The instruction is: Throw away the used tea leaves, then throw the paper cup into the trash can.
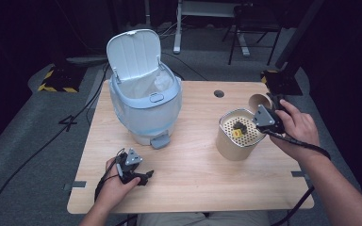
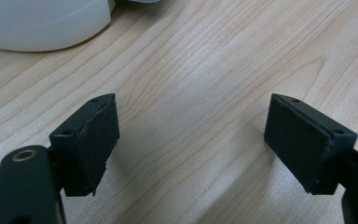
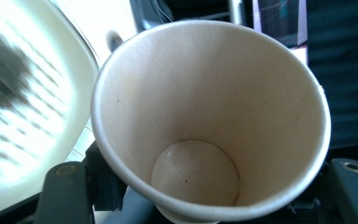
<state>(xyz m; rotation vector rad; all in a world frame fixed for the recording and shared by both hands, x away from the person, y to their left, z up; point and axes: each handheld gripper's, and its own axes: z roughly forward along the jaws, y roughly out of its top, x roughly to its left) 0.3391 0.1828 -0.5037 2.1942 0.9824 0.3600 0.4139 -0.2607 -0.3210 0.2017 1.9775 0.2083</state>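
I hold the right hand-held gripper [image 1: 260, 112] just above the far rim of the strainer canister [image 1: 236, 135]. Its jaws grip a paper cup [image 1: 258, 100] near the base; in the right gripper view the cup [image 3: 205, 116] lies between the jaws with its mouth toward the camera, and its inside looks empty apart from a wet sheen on the bottom. The left hand-held gripper [image 1: 147, 175] rests low on the bench [image 1: 193, 174], jaws spread wide with bare wood between the pads [image 2: 98, 140].

Progress, as I judge it: the cup appears already emptied over the perforated insert, where dark and yellow scraps [image 1: 237, 130] sit. The open-lidded bin [image 1: 143, 101] stands well to the left of the right hand-held gripper, beyond the left one. What is left is most likely carrying the cup across and dropping it in the bin.

Clearances:
- The canister rim lies directly under the cup; lift before moving sideways to avoid clipping it.
- The bench between canister and bin is bare, so the crossing path is free.
- The raised bin lid [image 1: 134, 52] stands behind the opening; approach from the front or above.
- The right edge of the bench is close beside the right hand, so there is little room that way.
- The left hand-held gripper sits near the front edge, in front of the bin pedal [image 1: 160, 140], clear of the crossing path.
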